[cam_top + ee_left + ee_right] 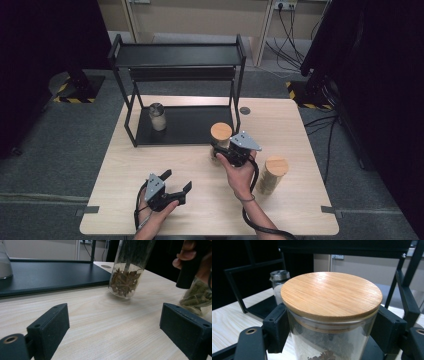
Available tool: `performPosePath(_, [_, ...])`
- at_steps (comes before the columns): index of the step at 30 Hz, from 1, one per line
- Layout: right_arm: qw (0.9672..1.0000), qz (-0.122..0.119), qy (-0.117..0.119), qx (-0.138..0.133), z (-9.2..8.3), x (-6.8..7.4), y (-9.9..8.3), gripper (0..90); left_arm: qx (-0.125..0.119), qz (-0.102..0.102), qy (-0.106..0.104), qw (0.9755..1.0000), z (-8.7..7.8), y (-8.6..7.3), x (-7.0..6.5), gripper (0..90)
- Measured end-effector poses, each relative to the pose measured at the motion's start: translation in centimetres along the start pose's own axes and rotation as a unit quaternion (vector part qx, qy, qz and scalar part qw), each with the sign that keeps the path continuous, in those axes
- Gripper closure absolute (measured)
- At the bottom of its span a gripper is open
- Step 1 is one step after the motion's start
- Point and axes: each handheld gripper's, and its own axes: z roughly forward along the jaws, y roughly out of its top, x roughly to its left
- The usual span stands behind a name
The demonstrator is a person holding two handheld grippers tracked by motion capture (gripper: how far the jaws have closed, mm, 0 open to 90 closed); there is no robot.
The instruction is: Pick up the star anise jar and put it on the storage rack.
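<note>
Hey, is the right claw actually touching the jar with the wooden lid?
Touching. The right gripper view shows the right claw with both black pads pressed against the glass sides of the jar, just under its wooden lid, with no gap.

In the left gripper view the star anise jar (126,272) loses its lid to the top edge; the hand (197,257) covers the upper part of the leaf jar (197,298); the white-filled jar (4,262) is cut by the left edge; in the right gripper view the star anise jar's base runs off the bottom edge.
</note>
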Motion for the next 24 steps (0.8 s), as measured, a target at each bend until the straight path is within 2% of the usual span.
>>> performPosePath(10, [0.9998,-0.004,0.018,-0.009,1.0,1.1,1.7,25.5,-0.002,0.001,0.0,1.0,0.0,0.0,0.0,8.2])
performPosePath(24, [0.9994,-0.005,0.032,-0.01,3.3,2.2,3.0,25.5,-0.002,0.003,0.001,1.0,0.0,0.0,-0.1,8.2])
